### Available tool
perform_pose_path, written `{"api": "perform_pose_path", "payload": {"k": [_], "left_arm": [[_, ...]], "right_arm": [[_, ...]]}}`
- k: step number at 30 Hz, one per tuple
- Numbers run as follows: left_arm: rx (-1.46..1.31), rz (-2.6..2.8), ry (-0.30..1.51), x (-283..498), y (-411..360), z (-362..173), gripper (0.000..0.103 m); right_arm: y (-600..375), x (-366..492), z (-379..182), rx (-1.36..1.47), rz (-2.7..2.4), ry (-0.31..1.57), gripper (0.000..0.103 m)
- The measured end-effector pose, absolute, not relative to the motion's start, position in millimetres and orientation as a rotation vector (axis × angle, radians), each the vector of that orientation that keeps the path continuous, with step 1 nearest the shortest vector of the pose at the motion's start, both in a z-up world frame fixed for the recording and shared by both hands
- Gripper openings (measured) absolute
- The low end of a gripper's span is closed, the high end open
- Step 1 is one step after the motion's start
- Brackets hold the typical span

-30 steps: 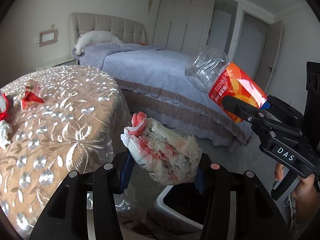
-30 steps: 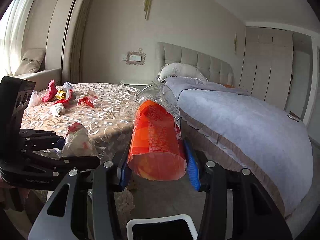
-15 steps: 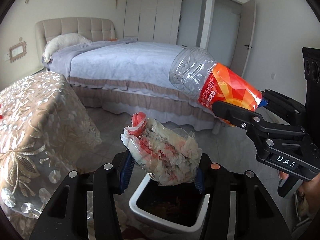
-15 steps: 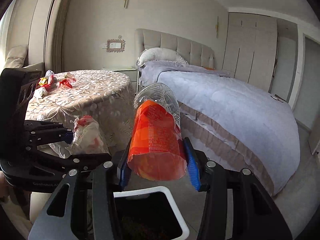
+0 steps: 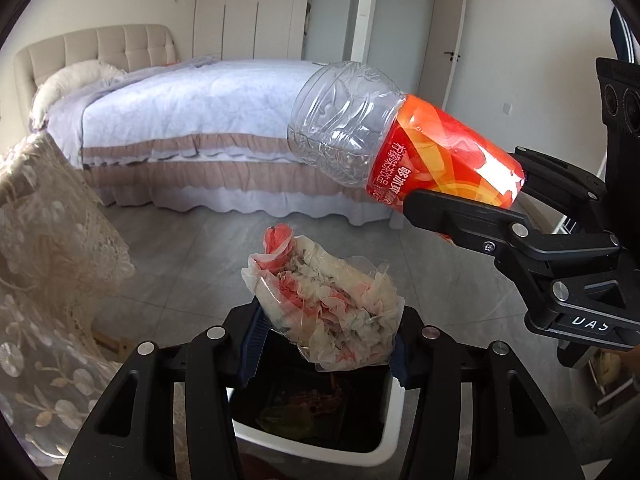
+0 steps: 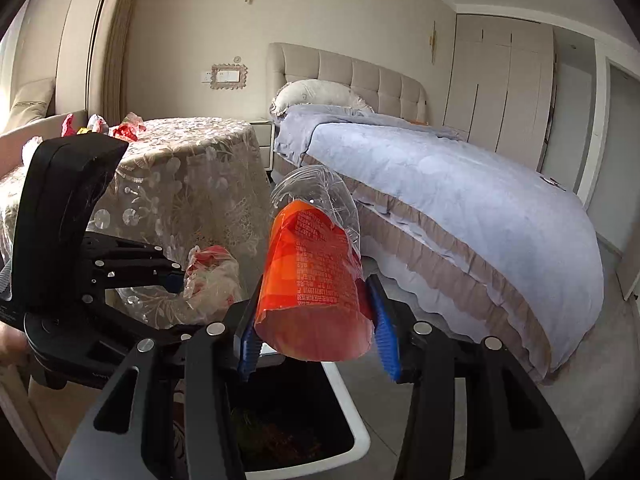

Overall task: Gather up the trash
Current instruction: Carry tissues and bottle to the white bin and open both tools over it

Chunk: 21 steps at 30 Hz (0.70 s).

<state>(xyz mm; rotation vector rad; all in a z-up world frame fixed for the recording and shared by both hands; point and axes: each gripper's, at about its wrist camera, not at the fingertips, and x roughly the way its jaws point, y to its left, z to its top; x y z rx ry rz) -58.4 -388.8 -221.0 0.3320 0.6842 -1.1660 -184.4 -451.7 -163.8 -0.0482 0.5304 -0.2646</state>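
My left gripper is shut on a crumpled clear plastic wrapper with red and white print and holds it right above the white trash bin, which has dark trash inside. My right gripper is shut on a clear plastic bottle with an orange label, also over the bin. In the left wrist view the bottle and right gripper sit upper right of the wrapper. In the right wrist view the left gripper holds the wrapper at the left.
A round table with a lace cloth stands left of the bin, with several red and white wrappers on top. A bed with a lilac cover fills the right. Grey tiled floor lies between them.
Both grippers have swung away from the table and down toward the bin, still holding the wrapper and the bottle. The bin now lies directly under both.
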Motion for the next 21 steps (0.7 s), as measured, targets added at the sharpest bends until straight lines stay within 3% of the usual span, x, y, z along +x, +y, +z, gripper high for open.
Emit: {"api": "perform_pose_path", "payload": {"k": [7,8,9,15,21], "left_arm": [[0.383,-1.195,0.764,-56.6,-404.2,-249.8,0.052],[0.371,-1.213,0.783,-53.3,-406.0,-250.9,0.063],[0.369,-1.228,0.813,-50.3,-409.3,-253.0,0.096],[0.476,-1.203,0.947,-46.1,-427.0,-278.8,0.099],[0.428,-1.144,0.813,-33.4,-405.1,-245.6,0.099]], "right_arm": [[-466.6,-181.8,-200.5,-0.012,-0.278,0.616,0.049],[-468.7,-181.2,-203.9,-0.008,-0.280,0.626,0.049],[-470.9,-180.3,-207.7,-0.003,-0.286,0.637,0.049],[-481.0,-174.1,-223.1,0.023,-0.288,0.680,0.048],[-480.7,-165.2,-228.6,0.028,-0.233,0.689,0.041]]}}
